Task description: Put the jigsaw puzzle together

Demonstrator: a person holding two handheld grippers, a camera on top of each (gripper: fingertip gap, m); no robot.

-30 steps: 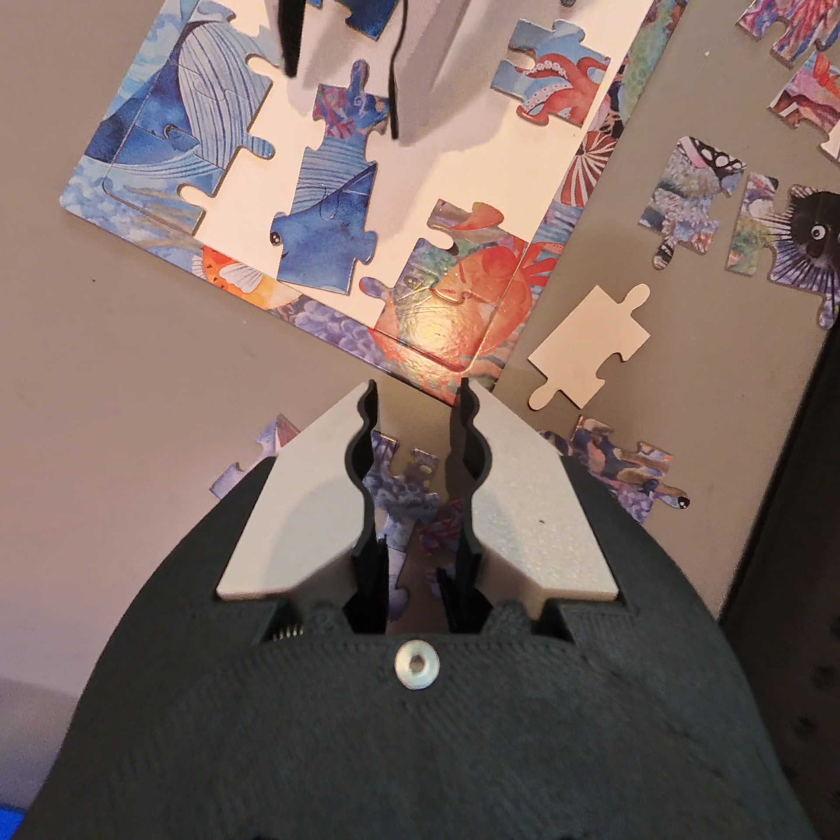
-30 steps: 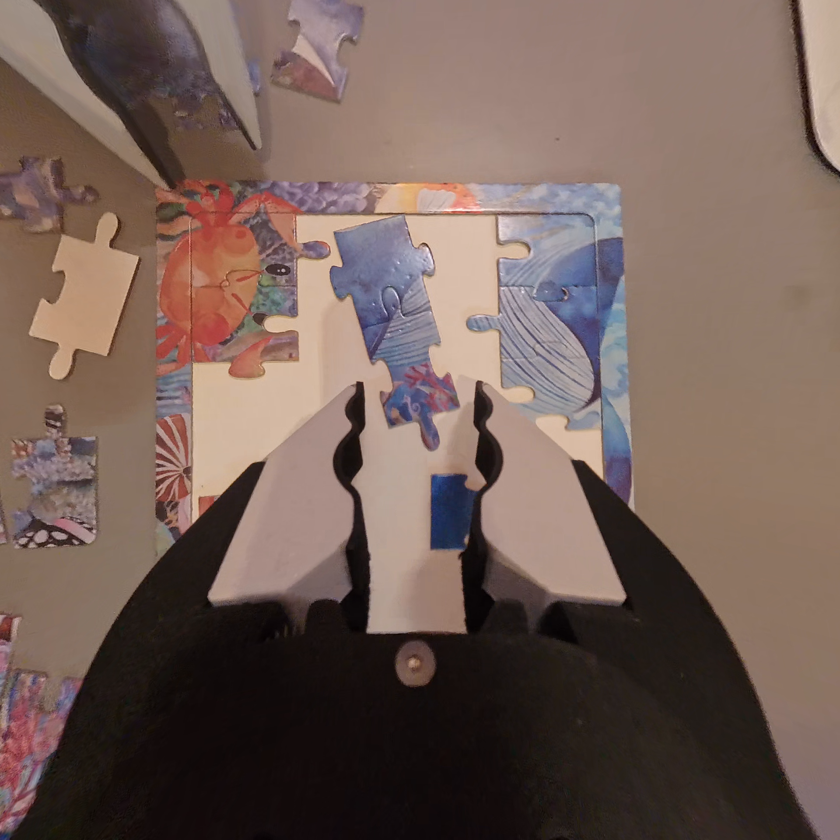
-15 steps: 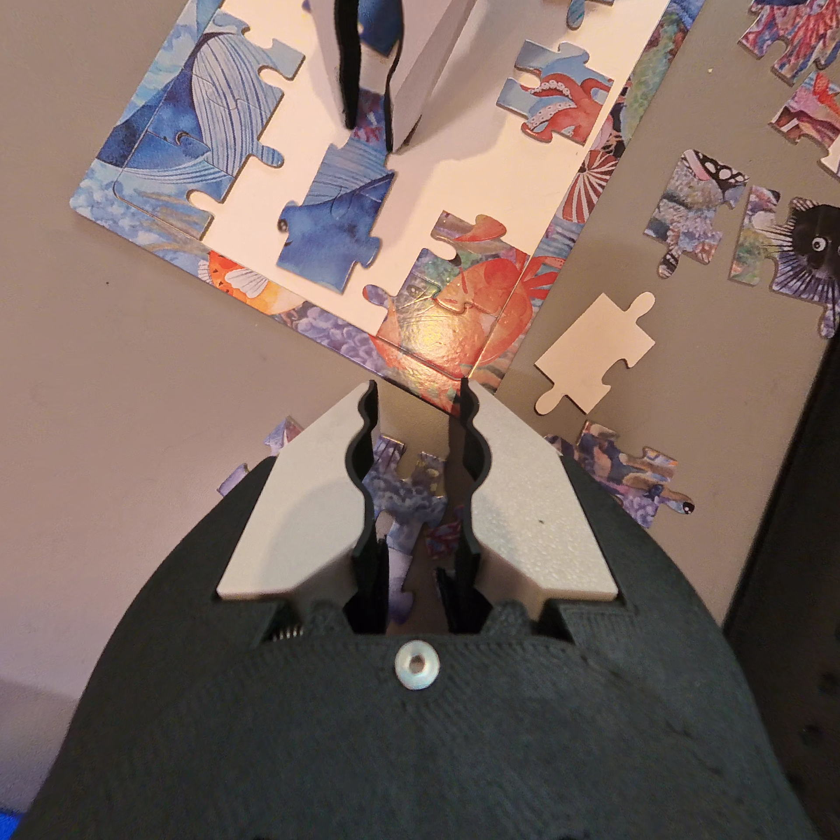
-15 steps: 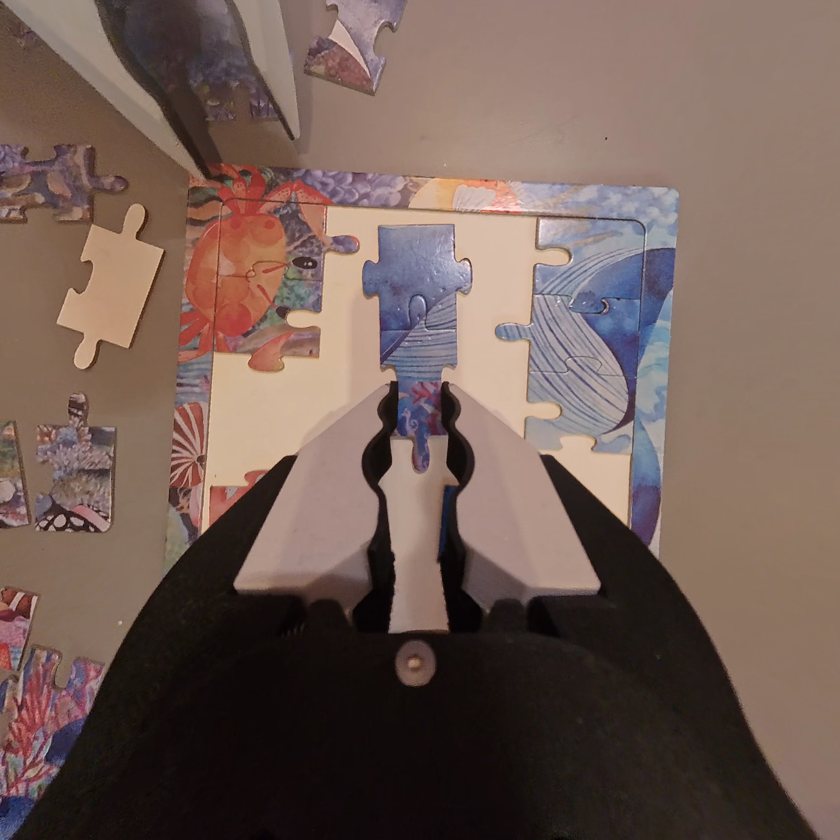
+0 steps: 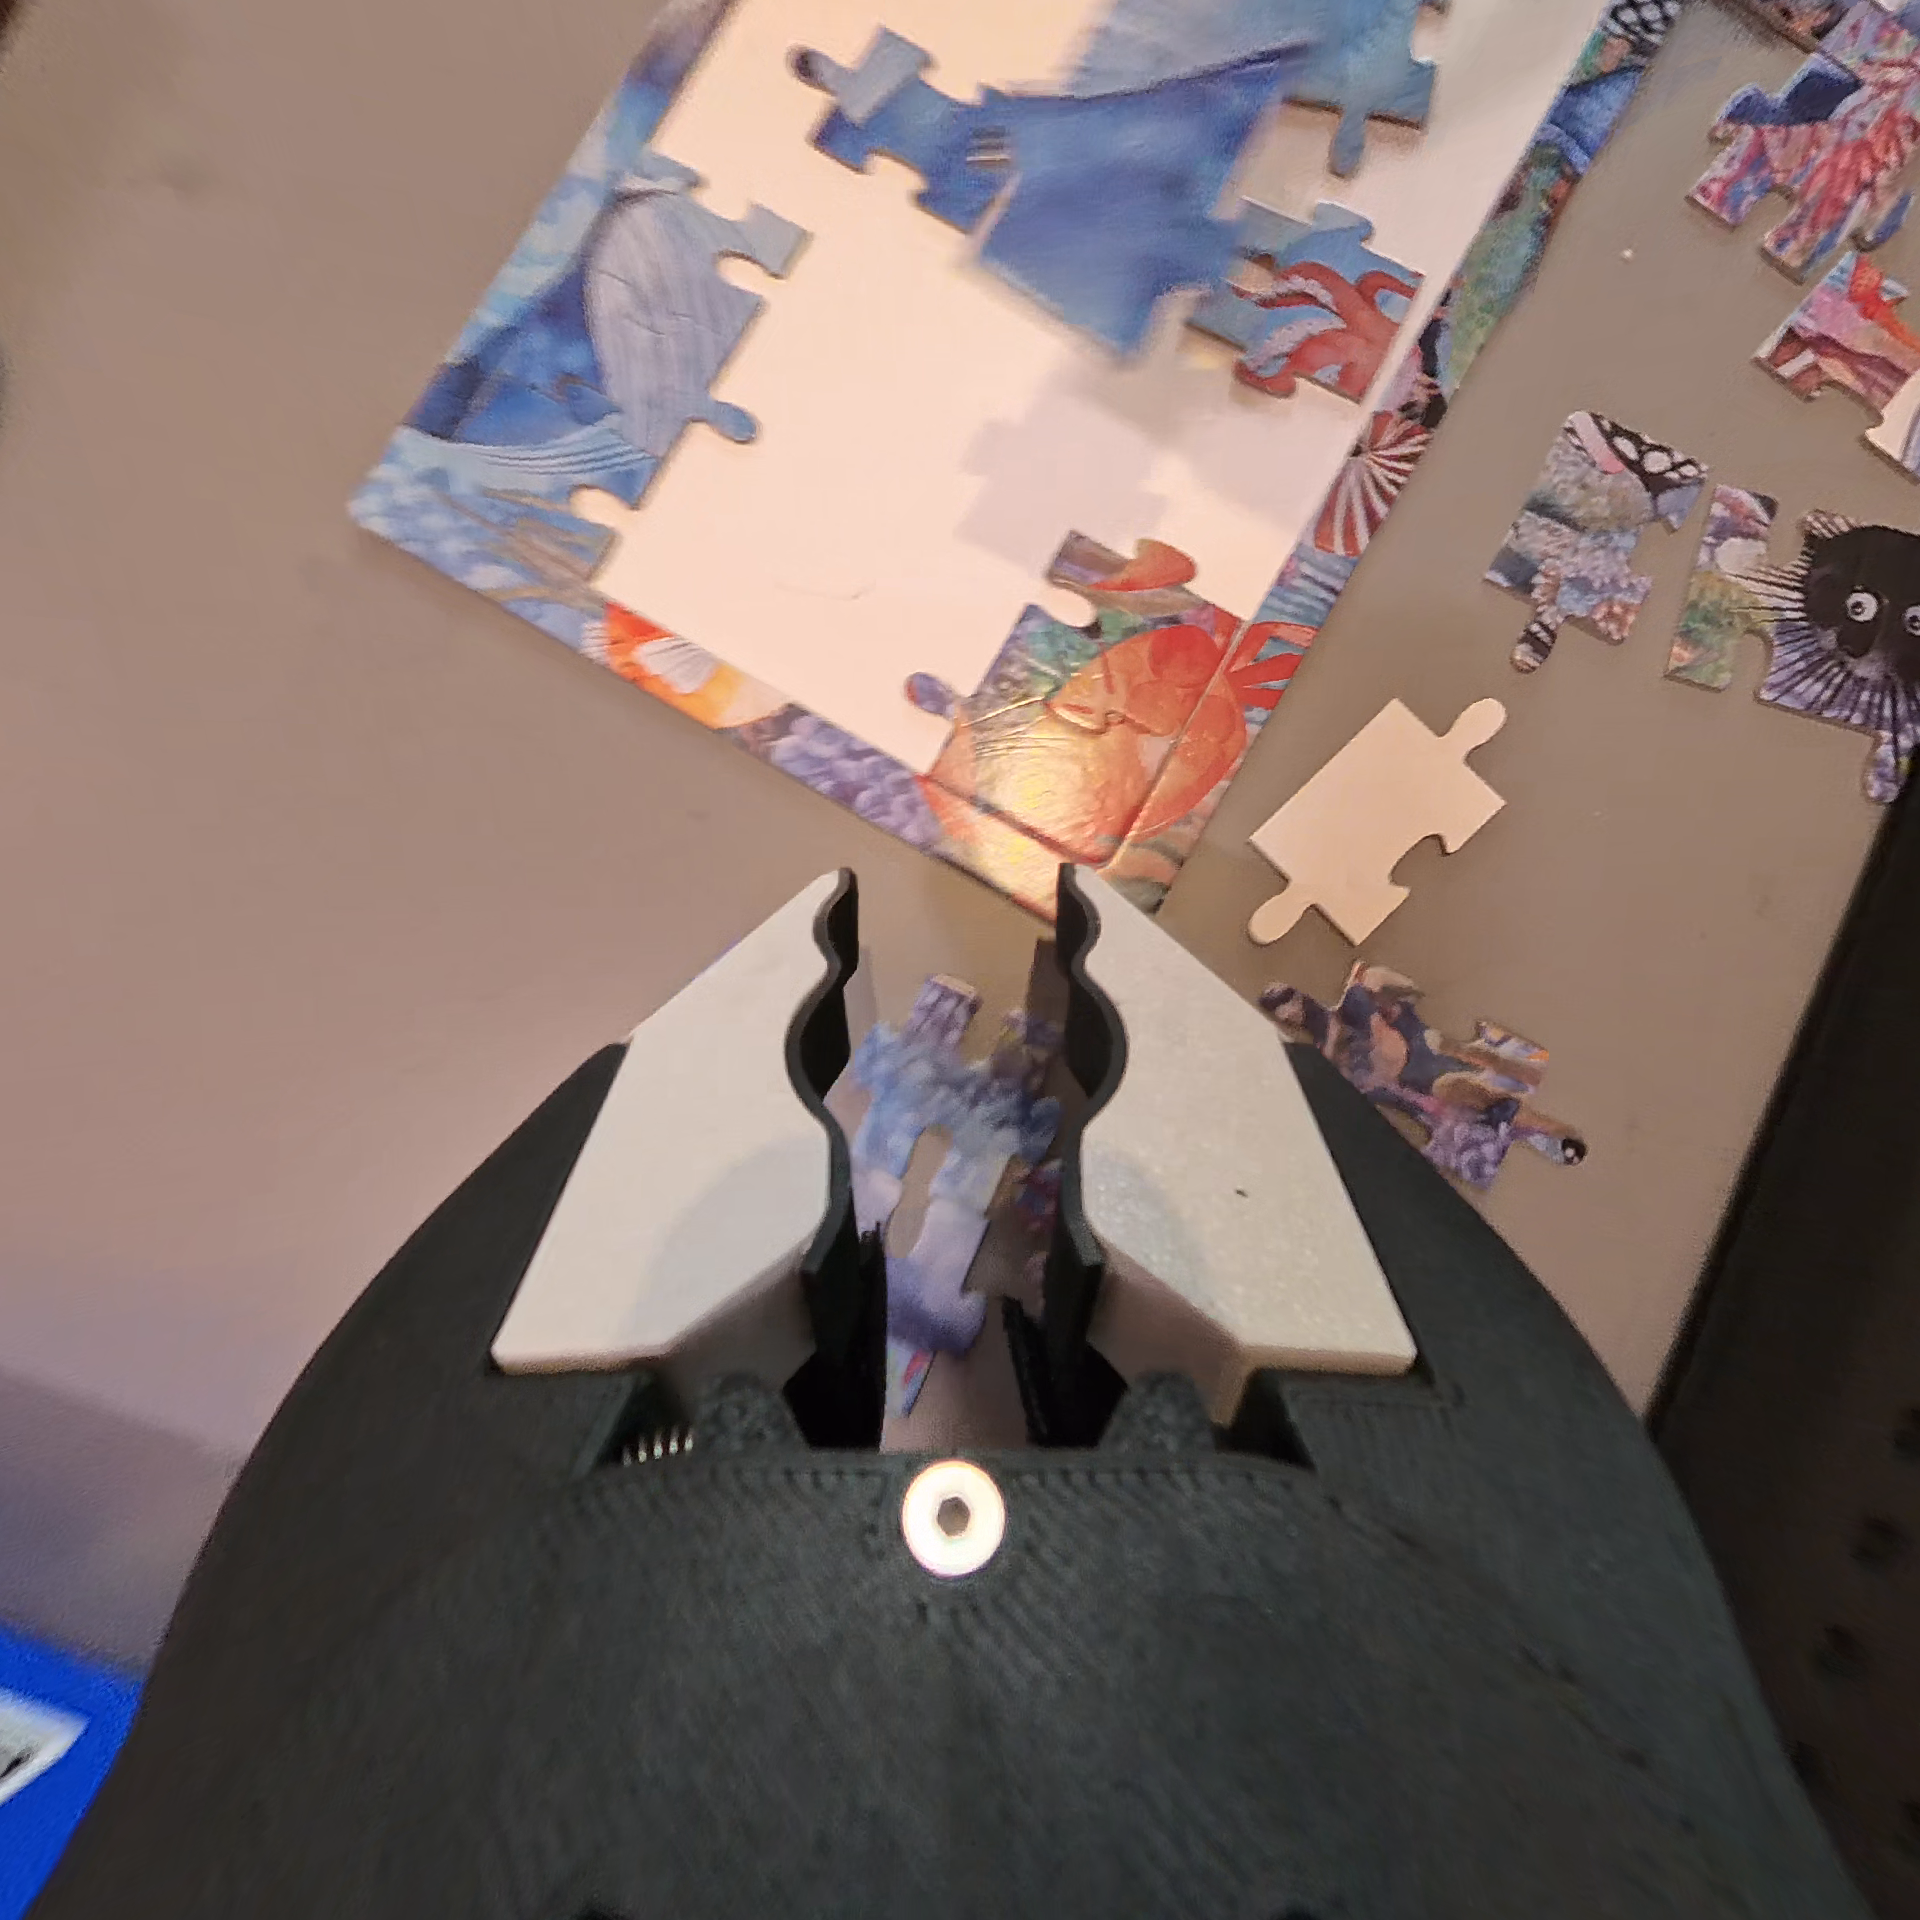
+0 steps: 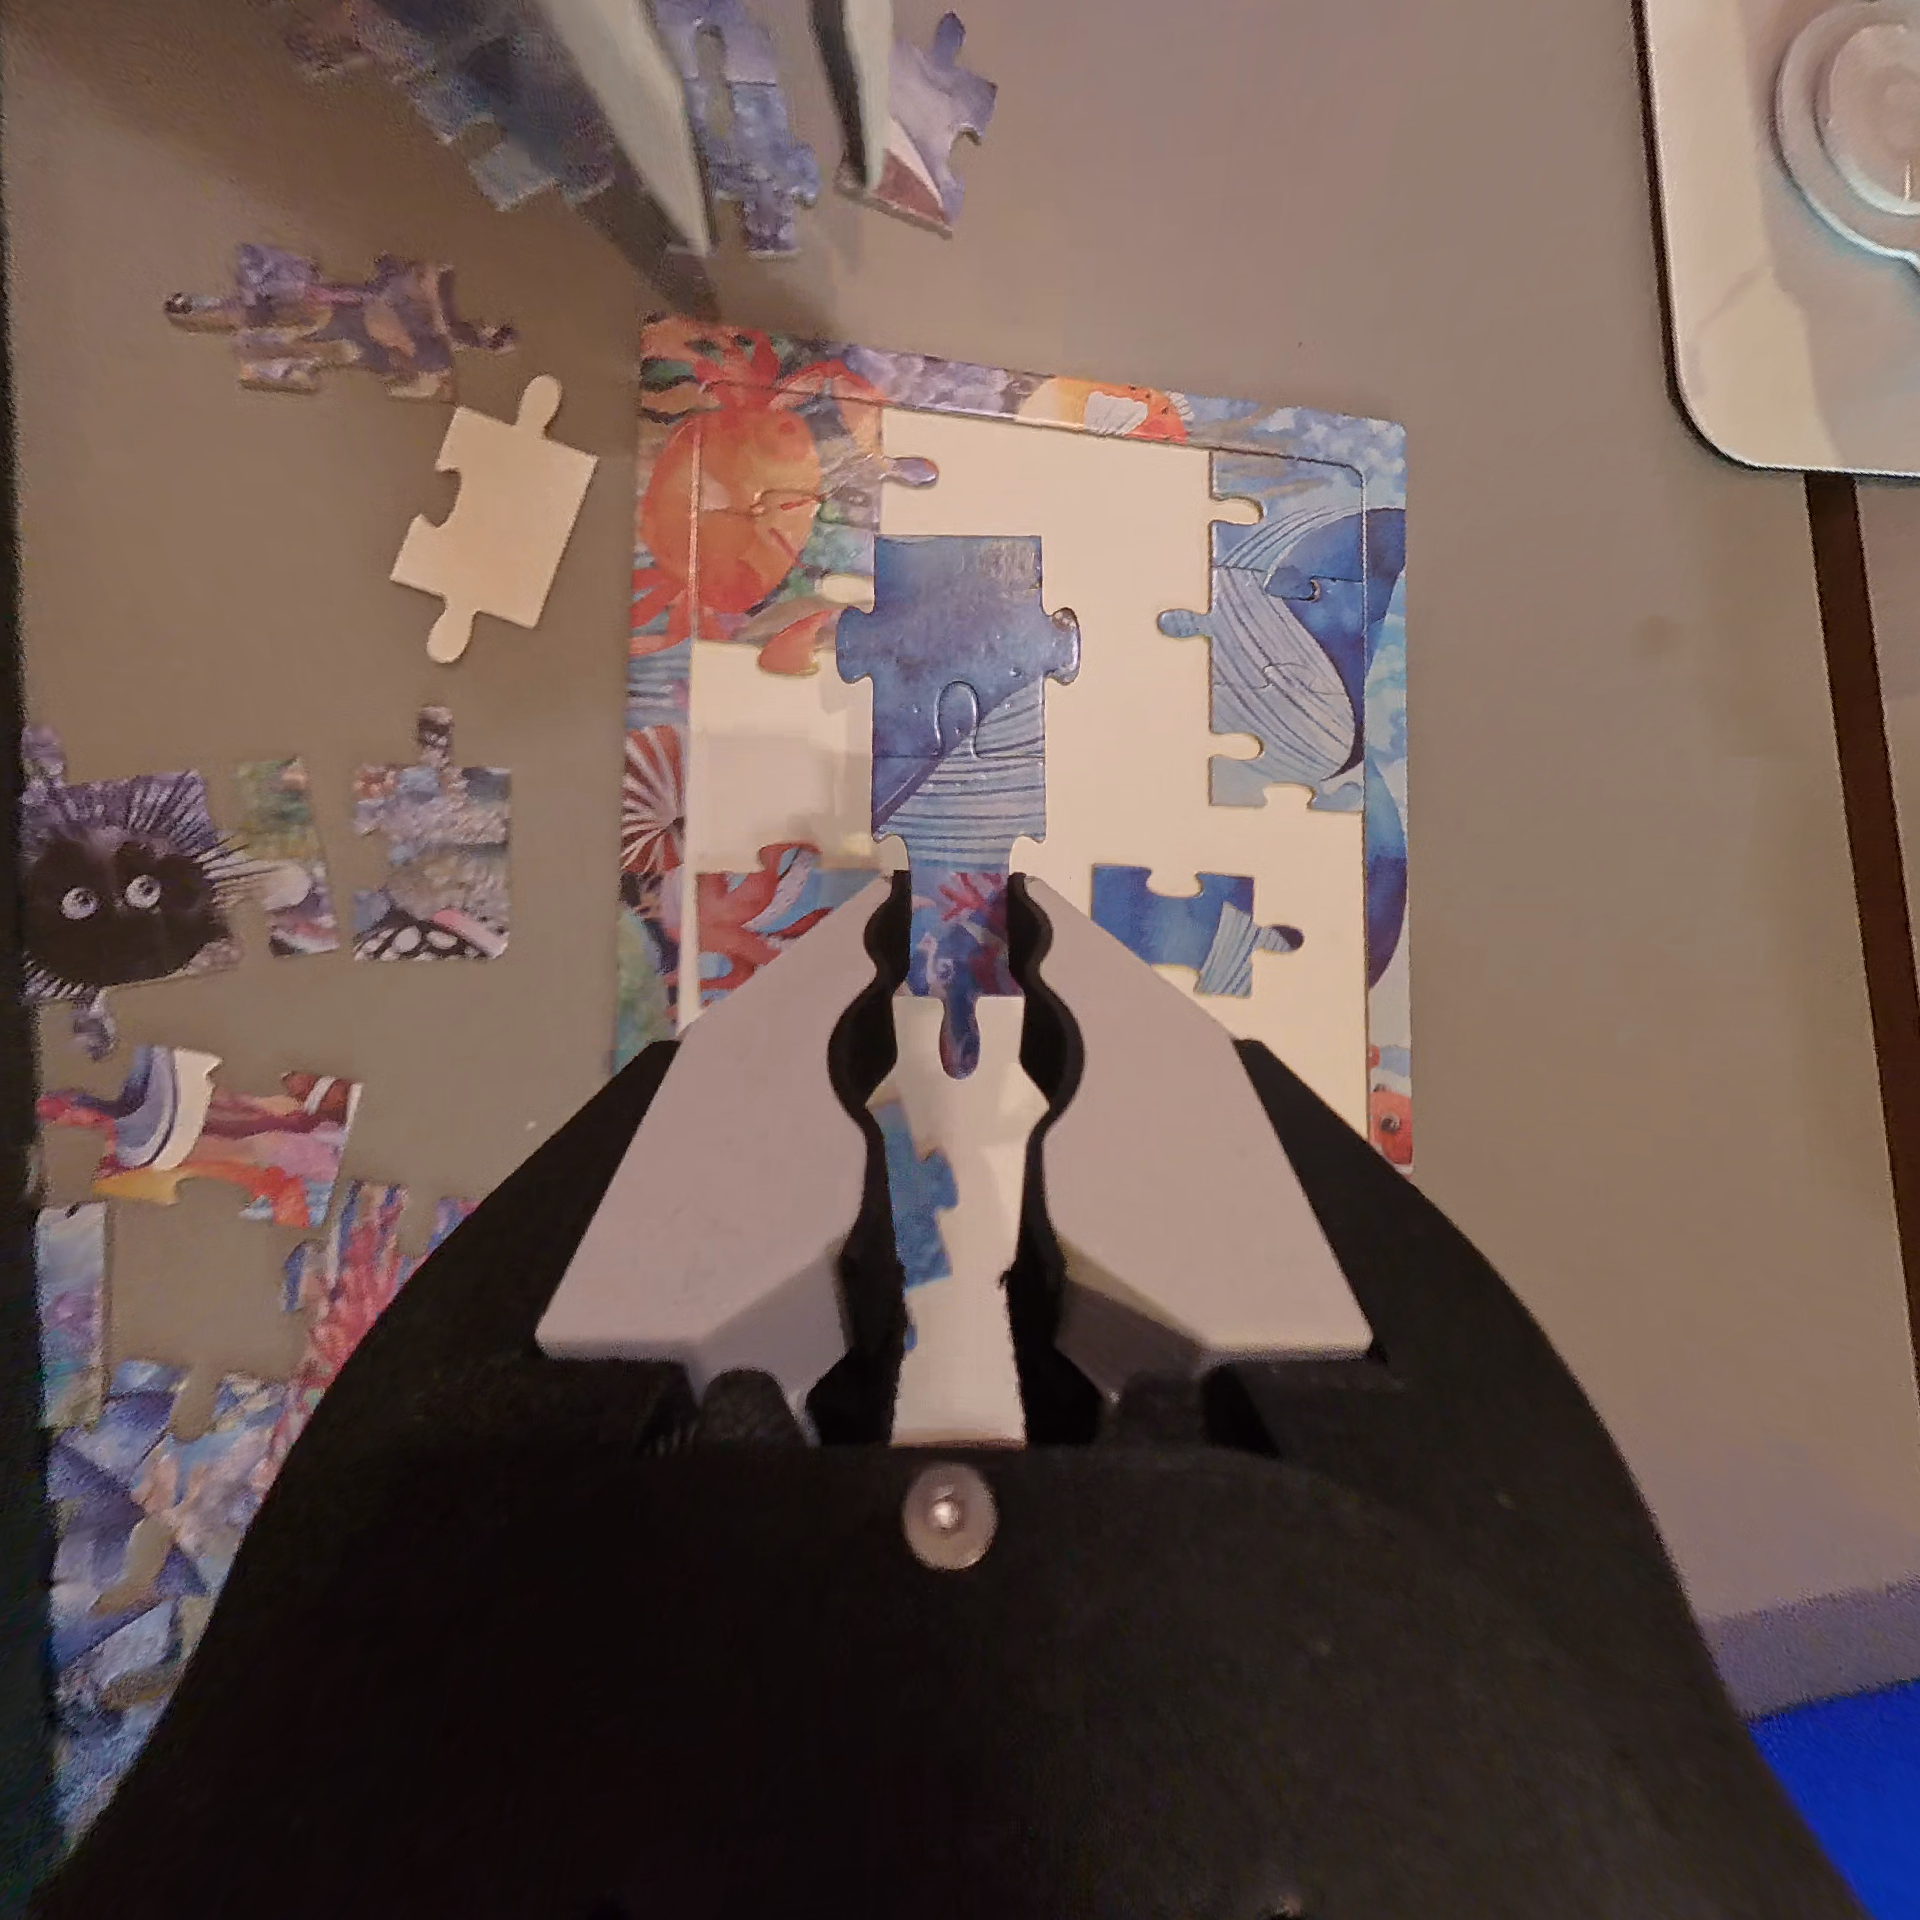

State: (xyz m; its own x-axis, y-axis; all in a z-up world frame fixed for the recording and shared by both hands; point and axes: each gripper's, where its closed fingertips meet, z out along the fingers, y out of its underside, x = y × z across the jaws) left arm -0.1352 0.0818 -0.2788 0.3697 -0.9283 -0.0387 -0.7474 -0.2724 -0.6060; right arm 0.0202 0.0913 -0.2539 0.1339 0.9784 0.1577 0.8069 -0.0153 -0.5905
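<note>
I count one puzzle tray (image 6: 1387, 790) on the grey table (image 6: 1507, 727), with a placed whale group (image 6: 1288, 665) on one side, a crab group (image 6: 748, 520) at a corner, an octopus piece (image 5: 1320, 312) and a small blue piece (image 6: 1195, 925) lying in it. Loose pieces off the tray: at least eight in my right wrist view, one of them flipped blank side up (image 6: 494, 520); the stack at lower left is too jumbled for an exact count.

Two grippers. My right gripper (image 6: 961, 883) is narrowly parted and pinches the coral end of the joined blue piece (image 6: 956, 686). That piece juts forward from the tips over the tray's bare middle; in the left wrist view it is blurred and casts a shadow on the tray, so it looks lifted.

My left gripper (image 5: 956, 894) hovers just off the tray's crab corner, a moderate gap between its tips. A lilac piece (image 5: 935, 1122) shows between them; grip or contact I cannot tell.
</note>
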